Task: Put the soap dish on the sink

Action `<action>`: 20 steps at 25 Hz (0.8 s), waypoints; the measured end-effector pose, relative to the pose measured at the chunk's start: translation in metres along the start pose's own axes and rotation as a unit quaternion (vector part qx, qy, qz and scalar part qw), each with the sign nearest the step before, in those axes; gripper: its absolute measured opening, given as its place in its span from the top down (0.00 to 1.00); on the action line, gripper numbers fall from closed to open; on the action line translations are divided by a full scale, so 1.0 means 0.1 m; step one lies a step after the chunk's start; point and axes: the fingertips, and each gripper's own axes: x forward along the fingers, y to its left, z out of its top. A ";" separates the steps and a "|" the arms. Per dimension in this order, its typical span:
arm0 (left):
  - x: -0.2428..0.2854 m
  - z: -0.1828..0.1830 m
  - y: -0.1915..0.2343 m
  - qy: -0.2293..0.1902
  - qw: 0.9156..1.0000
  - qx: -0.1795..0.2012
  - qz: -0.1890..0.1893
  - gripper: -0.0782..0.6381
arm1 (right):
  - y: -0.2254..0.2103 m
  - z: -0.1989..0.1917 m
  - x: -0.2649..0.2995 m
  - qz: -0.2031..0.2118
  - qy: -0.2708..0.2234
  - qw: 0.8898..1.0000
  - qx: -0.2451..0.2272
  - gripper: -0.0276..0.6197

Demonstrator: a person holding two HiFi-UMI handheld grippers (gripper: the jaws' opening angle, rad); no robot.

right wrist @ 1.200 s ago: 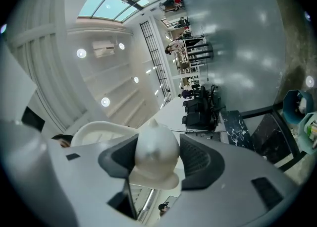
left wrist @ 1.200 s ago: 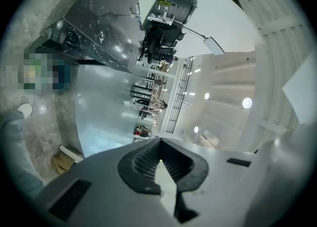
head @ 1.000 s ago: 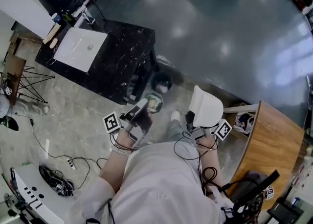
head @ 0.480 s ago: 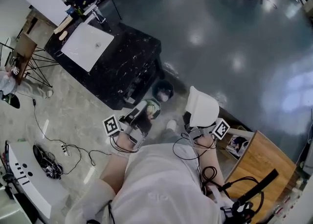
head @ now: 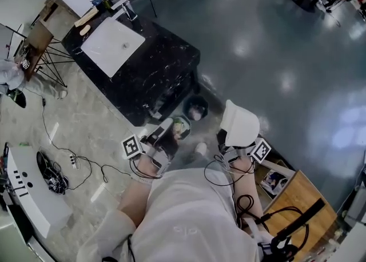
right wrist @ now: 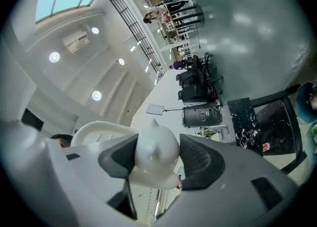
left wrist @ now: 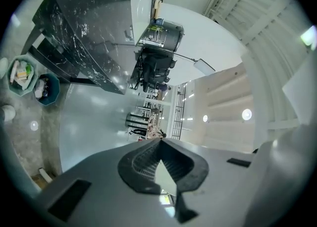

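The right claw (right wrist: 156, 160) grips the white soap dish (right wrist: 153, 146). Only its own view shows the left claw (left wrist: 159, 146) pinched together, empty. The sink (head: 112, 46) sits at ten o'clock.

I stand on a shiny grey floor (head: 274, 38). A black stone worktop (head: 163, 69) is ahead. A wooden table (head: 303, 192) sits on my right.
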 end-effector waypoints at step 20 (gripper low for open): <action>-0.63 1.34 -0.27 -0.110 0.993 0.001 -0.033 0.88 | -0.79 -0.80 1.42 -0.049 0.104 0.993 -0.011 0.56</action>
